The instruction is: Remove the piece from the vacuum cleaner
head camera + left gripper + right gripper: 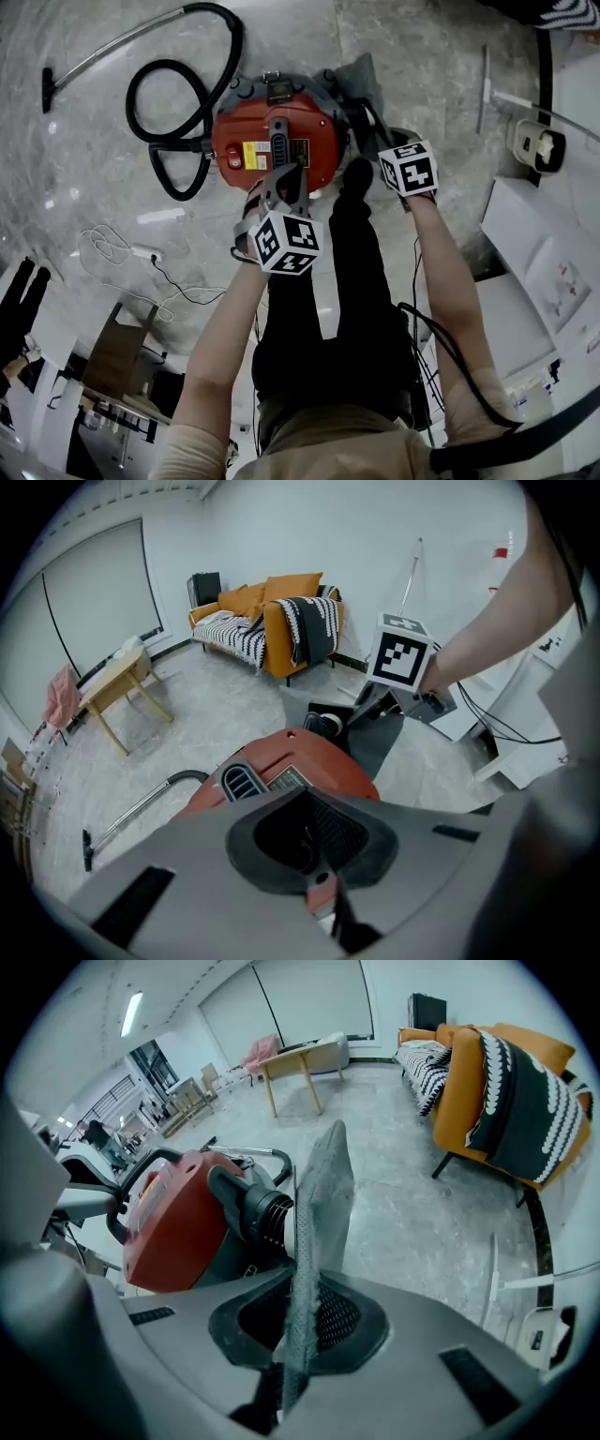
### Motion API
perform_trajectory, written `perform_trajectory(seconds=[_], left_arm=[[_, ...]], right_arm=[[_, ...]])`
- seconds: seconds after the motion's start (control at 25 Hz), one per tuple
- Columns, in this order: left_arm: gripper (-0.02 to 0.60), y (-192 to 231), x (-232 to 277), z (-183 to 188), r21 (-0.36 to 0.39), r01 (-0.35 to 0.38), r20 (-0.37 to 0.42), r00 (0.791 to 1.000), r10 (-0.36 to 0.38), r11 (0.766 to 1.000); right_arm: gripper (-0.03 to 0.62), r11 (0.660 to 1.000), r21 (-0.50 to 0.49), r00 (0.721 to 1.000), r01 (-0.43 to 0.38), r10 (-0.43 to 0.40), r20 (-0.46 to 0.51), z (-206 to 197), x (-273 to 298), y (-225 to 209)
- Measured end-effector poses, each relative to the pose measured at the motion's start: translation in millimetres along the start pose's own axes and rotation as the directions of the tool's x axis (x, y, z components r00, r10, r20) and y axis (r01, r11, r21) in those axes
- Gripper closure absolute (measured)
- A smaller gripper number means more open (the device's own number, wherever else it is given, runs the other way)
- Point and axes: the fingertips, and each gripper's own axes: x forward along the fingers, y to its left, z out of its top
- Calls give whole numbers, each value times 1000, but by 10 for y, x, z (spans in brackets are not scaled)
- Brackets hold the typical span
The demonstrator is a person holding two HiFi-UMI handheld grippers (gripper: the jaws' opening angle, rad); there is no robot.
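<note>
The red vacuum cleaner [272, 141] stands on the grey floor below me, and it also shows in the left gripper view [314, 761] and the right gripper view [178, 1218]. My left gripper [281, 183] reaches down onto its black top handle, and its jaws [326, 892] look closed there. My right gripper [375, 141] is at the vacuum's right side, shut on a grey cloth piece [323, 1204]. That piece hangs by the black outlet [258, 1208]. It also shows at the vacuum's far side [361, 80].
A black hose [178, 112] loops left of the vacuum and ends in a metal wand [112, 42]. A white cable [122, 248] lies on the floor. White furniture [534, 262] stands at the right. An orange sofa [281, 611] and a wooden table [117, 682] stand farther off.
</note>
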Motion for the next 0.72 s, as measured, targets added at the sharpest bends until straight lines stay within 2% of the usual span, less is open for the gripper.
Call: perform_trajectory(seconds=[0.16,0.32,0.4,0.48,0.52,0.6,0.64,0.68,0.72], left_arm=[[580,-82,-11,-44,28,17,4,1000,-17,999],[580,-95,-15,-51,-11,37,20,999,-37,999],[580,-93,-12,-51,1,38,26,999,-38,999],[580,-89,-10,-52,7,38,31,999,-38,999],[580,-88,-10,-52,5,39,33,999,-39,999],[580,-93,-11,-46,-3,41,34,999,-41,999],[580,-98,-8,-43,-6,44,34,998,-43,999],[580,-104,-2,-39,-8,47,34,998,-47,999],[580,-110,6,-36,-12,54,35,998,-54,998]], right_arm=[[568,997,-68,1000,26,-25,15,0,0,1],[568,996,-85,999,14,-11,31,-19,4,-16],[568,1000,-18,999,-4,5,39,-27,11,-26],[568,984,171,997,-44,33,64,-36,17,-34],[568,949,306,995,-75,51,86,-29,10,-33],[568,818,558,988,-143,83,132,0,-20,-18],[568,754,635,984,-169,97,147,7,-30,-12],[568,718,671,982,-184,109,153,11,-32,-8],[568,720,668,982,-187,119,147,17,-28,-7]])
